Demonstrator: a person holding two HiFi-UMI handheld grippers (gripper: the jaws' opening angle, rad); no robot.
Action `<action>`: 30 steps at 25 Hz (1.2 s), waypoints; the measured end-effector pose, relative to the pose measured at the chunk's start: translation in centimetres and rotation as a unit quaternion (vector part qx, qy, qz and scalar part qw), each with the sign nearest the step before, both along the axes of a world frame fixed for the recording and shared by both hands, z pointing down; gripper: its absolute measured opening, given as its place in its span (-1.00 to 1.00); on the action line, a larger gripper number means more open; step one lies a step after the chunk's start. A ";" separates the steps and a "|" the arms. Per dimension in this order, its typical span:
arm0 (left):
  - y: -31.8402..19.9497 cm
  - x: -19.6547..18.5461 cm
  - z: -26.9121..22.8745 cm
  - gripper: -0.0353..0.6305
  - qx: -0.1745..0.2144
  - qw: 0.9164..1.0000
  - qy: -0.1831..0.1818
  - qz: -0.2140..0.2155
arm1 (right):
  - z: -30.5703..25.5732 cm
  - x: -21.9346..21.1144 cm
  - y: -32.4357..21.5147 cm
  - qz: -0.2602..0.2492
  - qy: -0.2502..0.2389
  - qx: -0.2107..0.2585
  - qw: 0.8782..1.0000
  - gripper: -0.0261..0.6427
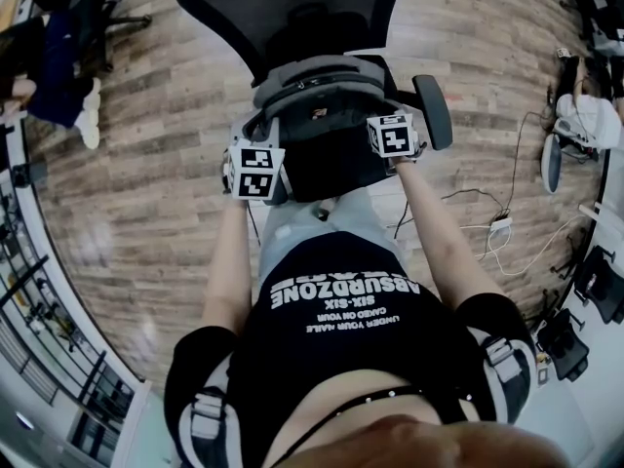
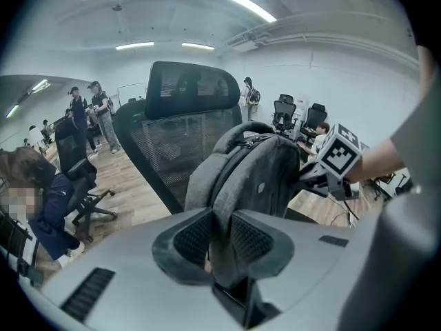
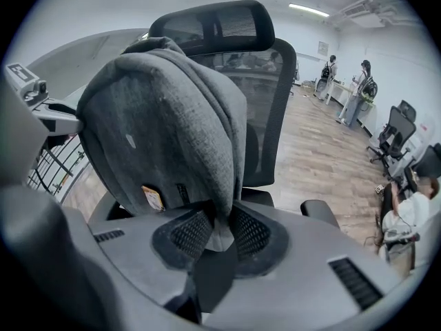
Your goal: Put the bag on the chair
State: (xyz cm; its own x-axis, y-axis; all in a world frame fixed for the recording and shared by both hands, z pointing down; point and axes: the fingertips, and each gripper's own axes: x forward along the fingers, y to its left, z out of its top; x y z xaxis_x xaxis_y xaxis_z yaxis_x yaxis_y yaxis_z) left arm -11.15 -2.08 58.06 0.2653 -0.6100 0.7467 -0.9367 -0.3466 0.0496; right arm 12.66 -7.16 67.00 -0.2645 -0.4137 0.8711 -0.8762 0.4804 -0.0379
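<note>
A grey backpack (image 1: 314,91) stands upright on the seat of a black mesh office chair (image 1: 292,8), its back against the backrest. My left gripper (image 2: 215,240) is shut on the bag's (image 2: 251,178) grey fabric at its left side. On the other side, my right gripper (image 3: 213,234) pinches a fold of the bag (image 3: 165,136) between its pads. In the head view both grippers (image 1: 255,171) (image 1: 393,136) flank the bag just above the seat. The chair's (image 3: 265,123) headrest and backrest rise behind the bag.
The chair's right armrest (image 1: 433,110) sticks out beside my right gripper. Cables and a power strip (image 1: 499,226) lie on the wooden floor at right. Other office chairs (image 2: 79,185) and several people stand around the room. A railing (image 1: 39,310) runs along the left.
</note>
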 end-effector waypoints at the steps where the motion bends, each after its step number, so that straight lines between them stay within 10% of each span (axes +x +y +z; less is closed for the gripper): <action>1: 0.0 0.1 0.2 -0.65 0.001 1.000 0.001 0.001 | 0.3 0.1 0.0 0.001 0.001 0.000 1.000 -0.67; 10: -0.7 1.4 1.4 -0.65 0.050 0.999 0.005 0.004 | 2.3 1.3 0.1 0.024 -0.004 -0.009 1.000 -0.68; 30: -3.8 0.7 3.0 -0.65 0.034 0.998 0.035 -0.041 | 3.5 1.1 -2.2 0.040 -0.041 -0.010 0.998 -0.67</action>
